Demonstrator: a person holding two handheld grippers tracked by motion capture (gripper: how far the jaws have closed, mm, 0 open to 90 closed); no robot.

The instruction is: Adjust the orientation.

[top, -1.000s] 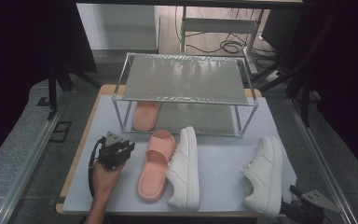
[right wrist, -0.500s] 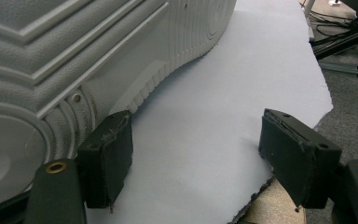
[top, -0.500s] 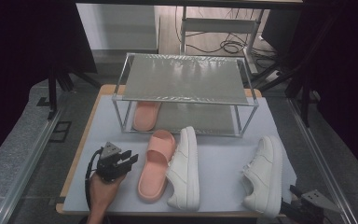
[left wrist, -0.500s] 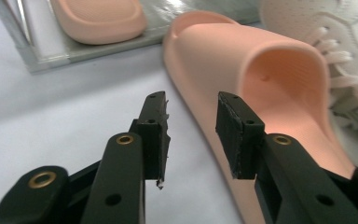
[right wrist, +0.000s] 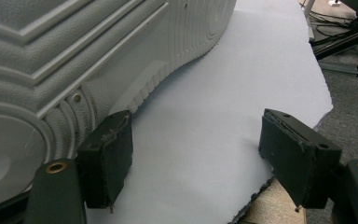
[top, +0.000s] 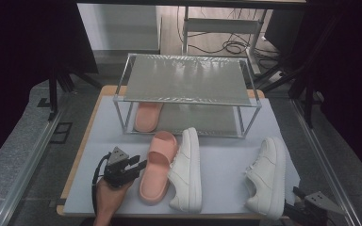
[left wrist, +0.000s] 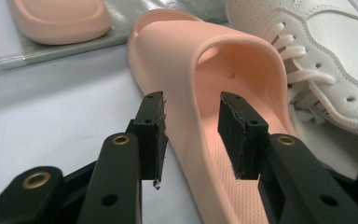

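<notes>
L gripper (top: 139, 165) has just been opening its jaws, apart now, astride the near slide's (top: 156, 165) side wall, pads not pressing. Slide lies on surface (top: 217, 160) beside sneaker (top: 187, 172). R gripper (right wrist: 196, 158) gapes, nothing between.

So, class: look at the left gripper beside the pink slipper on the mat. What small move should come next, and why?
Probably ease the left gripper forward so the near side wall of the pink slipper sits between its pads, then close. Its jaws have just been opening and stand apart, straddling that wall without pressing on it. The matching slipper already lies under the rack, which suggests this one goes there next.
</notes>
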